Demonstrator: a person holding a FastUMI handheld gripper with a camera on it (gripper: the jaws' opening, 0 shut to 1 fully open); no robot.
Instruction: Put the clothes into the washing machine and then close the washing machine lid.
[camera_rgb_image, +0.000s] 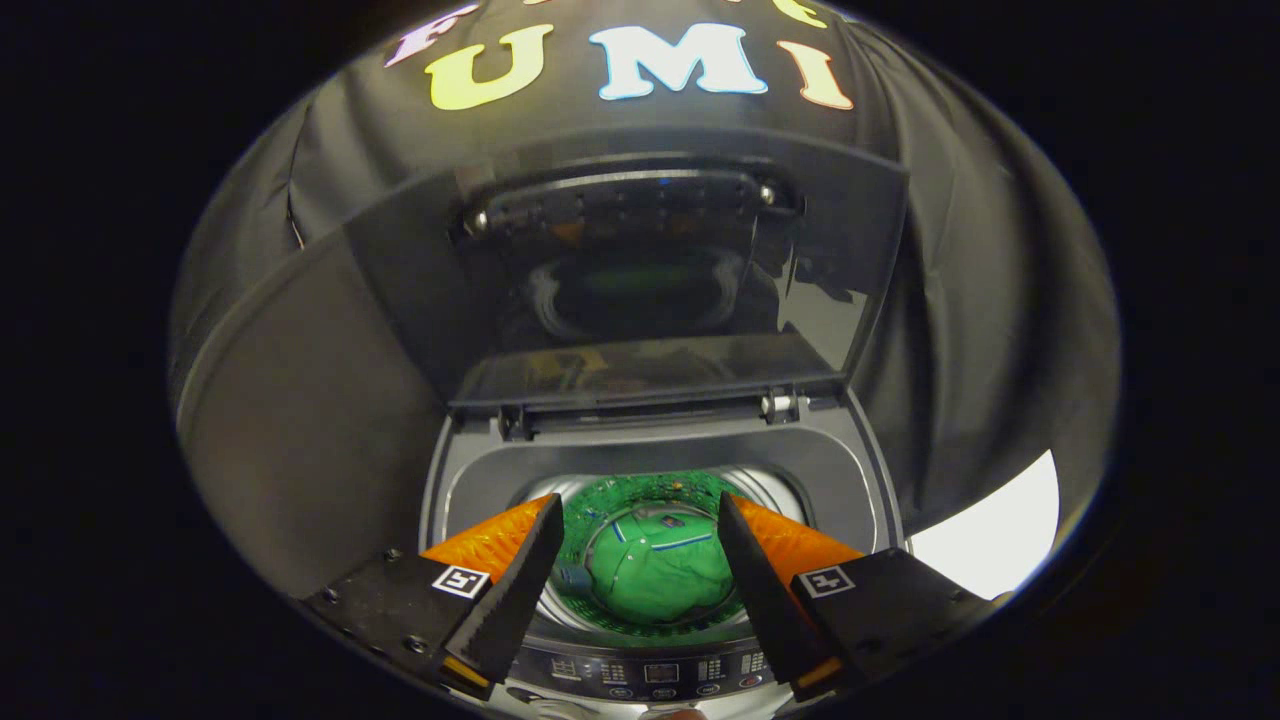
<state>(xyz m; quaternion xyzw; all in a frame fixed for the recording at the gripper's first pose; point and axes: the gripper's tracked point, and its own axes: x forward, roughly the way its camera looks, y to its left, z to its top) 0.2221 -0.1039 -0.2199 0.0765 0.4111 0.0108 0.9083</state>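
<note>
Two claw (637, 515) fingers spread above drum; green clothes (655, 575) inside, lid (640, 270) upright.

Your view is dim overall, with strong fisheye bending toward the rim. The brightest spot is the green clothes (655, 570) in the drum, lit from above. The raised glossy lid (640, 270) throws back soft reflections. The orange fingers (500, 540) of your spread tool (637, 510) stay sharp; the booth sides fall into shadow.
</note>
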